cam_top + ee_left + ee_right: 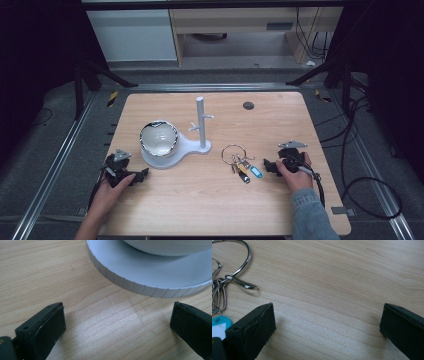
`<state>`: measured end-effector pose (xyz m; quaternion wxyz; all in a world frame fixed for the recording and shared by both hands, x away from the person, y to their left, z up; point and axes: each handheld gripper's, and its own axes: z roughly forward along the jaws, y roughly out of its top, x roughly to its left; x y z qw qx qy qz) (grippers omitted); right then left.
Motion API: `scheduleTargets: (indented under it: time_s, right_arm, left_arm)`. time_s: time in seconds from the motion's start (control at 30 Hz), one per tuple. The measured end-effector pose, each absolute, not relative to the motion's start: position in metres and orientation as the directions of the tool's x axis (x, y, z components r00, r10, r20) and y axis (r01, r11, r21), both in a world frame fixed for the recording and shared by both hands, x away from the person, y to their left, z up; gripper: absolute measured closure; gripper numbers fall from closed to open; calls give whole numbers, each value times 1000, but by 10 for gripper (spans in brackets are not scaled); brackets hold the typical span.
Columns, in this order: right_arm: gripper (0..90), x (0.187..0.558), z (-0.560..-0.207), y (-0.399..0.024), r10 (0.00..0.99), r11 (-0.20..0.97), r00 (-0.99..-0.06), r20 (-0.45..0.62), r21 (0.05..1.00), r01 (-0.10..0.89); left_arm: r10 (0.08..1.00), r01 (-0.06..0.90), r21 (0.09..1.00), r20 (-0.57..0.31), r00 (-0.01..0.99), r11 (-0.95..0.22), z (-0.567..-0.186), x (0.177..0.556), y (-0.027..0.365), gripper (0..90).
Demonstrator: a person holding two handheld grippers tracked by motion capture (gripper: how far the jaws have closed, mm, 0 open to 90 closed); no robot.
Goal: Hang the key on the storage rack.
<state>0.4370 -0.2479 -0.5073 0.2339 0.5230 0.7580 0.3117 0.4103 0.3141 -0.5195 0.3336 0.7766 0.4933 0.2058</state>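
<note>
Right hand-held gripper [270, 166] low over the surface [200, 200], jaws spread wide, nothing between them, bare wood in the gap in the right gripper view. Holds nothing, touches nothing. Key ring [233, 152] with keys and a blue tag [256, 172] lies just beside it, on the side its jaws point to; in the right gripper view the ring [242, 262] and tag [220, 322] sit beyond the one jaw at that view's left, outside the gap.

Left hand-held gripper [141, 175] also down at the surface, jaws wide apart, empty. In the left gripper view the ribbed edge of the white stand base [140, 285] is near, ahead of the jaws, not touching.

White stand [201, 122] with post and pegs mid-surface, bowl [158, 138] sitting on its round base. Keys lie between the stand and the right hand-held gripper.
</note>
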Motion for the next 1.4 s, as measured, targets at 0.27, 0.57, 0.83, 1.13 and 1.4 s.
scheduleTargets:
  time_s: [0.27,0.57,0.83,1.13,1.4]
  right_arm:
    - [3,437,-507,-248,937,265,-349,-32,717,645]
    - [4,437,-507,-248,936,263,-351,-28,718,645]
    - [84,434,-506,-251,928,274,-371,-30,729,627]
    - [346,433,-485,-247,890,363,-449,-75,713,600]
    - [586,456,-445,-224,779,539,-612,-136,644,542]
  left_arm:
    - [904,630,720,-8,428,-291,-519,410,314,0]
    - [905,631,720,-9,426,-290,-519,410,314,0]
    - [904,630,720,-8,427,-291,-519,410,314,0]
    - [904,630,720,-8,428,-292,-519,410,314,0]
    - [904,630,720,-8,428,-291,-519,410,314,0]
